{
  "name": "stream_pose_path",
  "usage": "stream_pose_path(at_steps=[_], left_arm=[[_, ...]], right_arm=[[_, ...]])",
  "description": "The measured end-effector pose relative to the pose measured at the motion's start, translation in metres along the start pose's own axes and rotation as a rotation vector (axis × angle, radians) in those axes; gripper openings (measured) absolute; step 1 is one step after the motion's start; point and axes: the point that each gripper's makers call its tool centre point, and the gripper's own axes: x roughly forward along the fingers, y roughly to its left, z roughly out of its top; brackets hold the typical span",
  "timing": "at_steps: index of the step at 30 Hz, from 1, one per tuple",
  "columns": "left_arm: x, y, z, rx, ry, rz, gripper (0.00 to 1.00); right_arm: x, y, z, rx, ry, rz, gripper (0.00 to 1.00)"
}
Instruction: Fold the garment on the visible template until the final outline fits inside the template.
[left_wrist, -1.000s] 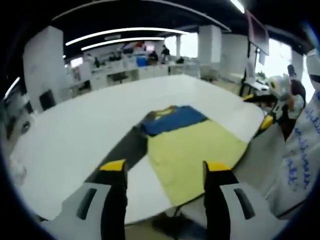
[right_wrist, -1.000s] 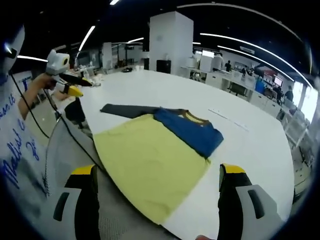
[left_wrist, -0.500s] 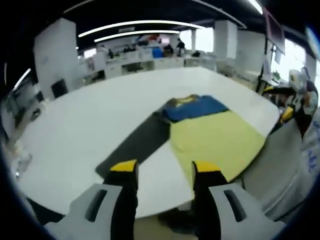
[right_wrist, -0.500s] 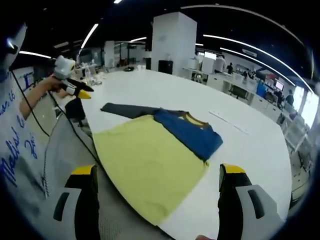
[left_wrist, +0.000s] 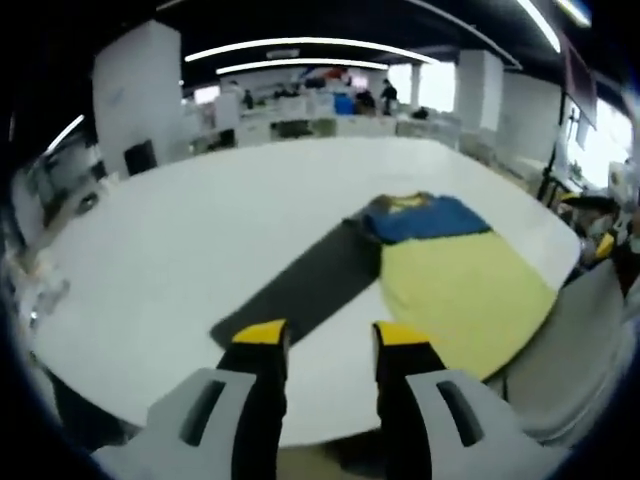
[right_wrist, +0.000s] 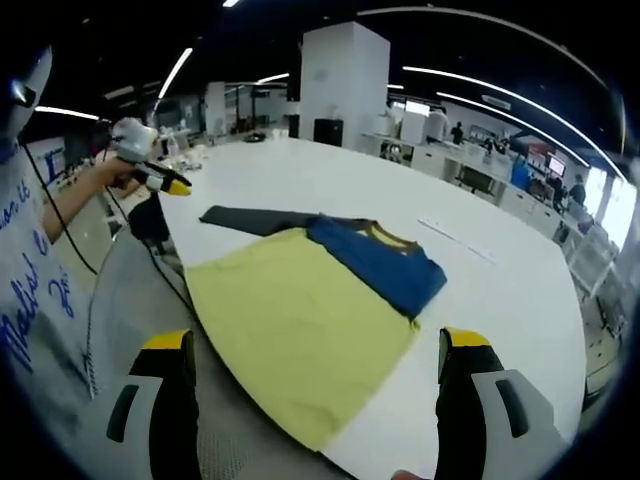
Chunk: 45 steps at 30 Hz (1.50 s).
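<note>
A large white round-edged table (right_wrist: 300, 175) carries a garment with a yellow body and a dark blue top part (right_wrist: 300, 310). The garment lies flat, and one long dark grey sleeve (right_wrist: 255, 220) stretches out from its shoulder across the white surface. In the right gripper view the garment is in the middle of the picture, the blue part with its yellow collar toward 1 o'clock, the sleeve toward 10 o'clock, and the yellow hem at the near edge of the table toward 6 o'clock.

The right hand-held gripper (right_wrist: 312, 345) shows its two black jaws with yellow tips at the bottom of its own view. The jaws stand wide apart and hold nothing; they hover above the near edge of the table, apart from the cloth.

In the left gripper view the garment (left_wrist: 465, 290) lies toward 3 o'clock and the dark grey sleeve (left_wrist: 305, 285) runs from the centre down toward 7 o'clock. The left hand-held gripper (left_wrist: 325, 335) has its jaws parted with a moderate gap, released and empty, and the tips are near the free end of the sleeve but above it, not touching.

In the right gripper view the left hand-held gripper (right_wrist: 160, 178) appears again at 10 o'clock, carried by a person's hand (right_wrist: 112, 172). A sleeve of white clothing with blue writing (right_wrist: 30, 300) fills the edge at 9 o'clock. White desks and ceiling light strips of an office stand far behind the table.
</note>
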Motion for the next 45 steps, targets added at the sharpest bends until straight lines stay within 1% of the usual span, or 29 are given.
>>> stream_pose_path(at_steps=[2,3,7,11,14,22,27,30,32,35,39,43,45], left_arm=[[0.005,0.009,-0.004,-0.011,0.016,0.010,0.29],[0.006,0.011,-0.008,-0.015,0.035,0.011,0.29],[0.012,0.019,-0.015,-0.012,0.057,0.031,0.28],[0.019,0.032,-0.022,-0.028,0.064,0.056,0.30],[0.023,0.042,-0.026,-0.038,0.064,0.081,0.30],[0.029,0.055,-0.033,-0.082,0.070,0.095,0.28],[0.038,0.066,-0.042,-0.077,0.099,0.115,0.27],[0.044,0.070,-0.045,-0.082,0.111,0.108,0.27],[0.049,0.075,-0.048,-0.087,0.120,0.107,0.27],[0.054,0.079,-0.051,-0.094,0.134,0.111,0.26],[0.061,0.085,-0.054,-0.105,0.142,0.113,0.23],[0.066,0.089,-0.058,-0.088,0.174,0.112,0.24],[0.068,0.092,-0.058,-0.094,0.173,0.115,0.24]], right_arm=[[0.000,0.000,-0.001,0.003,0.002,-0.002,1.00],[0.000,0.001,-0.001,0.003,0.004,-0.003,1.00],[-0.001,0.000,-0.002,0.012,0.005,-0.011,1.00],[-0.003,0.000,-0.004,0.018,0.003,-0.016,1.00],[-0.004,0.000,-0.007,0.020,0.012,-0.022,1.00],[-0.004,0.003,-0.006,0.023,0.006,-0.021,1.00],[-0.003,0.003,-0.006,0.025,0.009,-0.023,1.00],[-0.003,0.005,-0.006,0.029,0.009,-0.021,1.00],[-0.003,0.007,-0.004,0.040,-0.002,-0.013,1.00],[-0.004,0.006,-0.004,0.039,0.005,-0.018,1.00],[-0.004,0.006,-0.004,0.048,0.005,-0.025,1.00],[-0.002,0.006,-0.003,0.045,0.013,-0.023,1.00],[-0.001,0.007,-0.004,0.047,0.014,-0.022,1.00]])
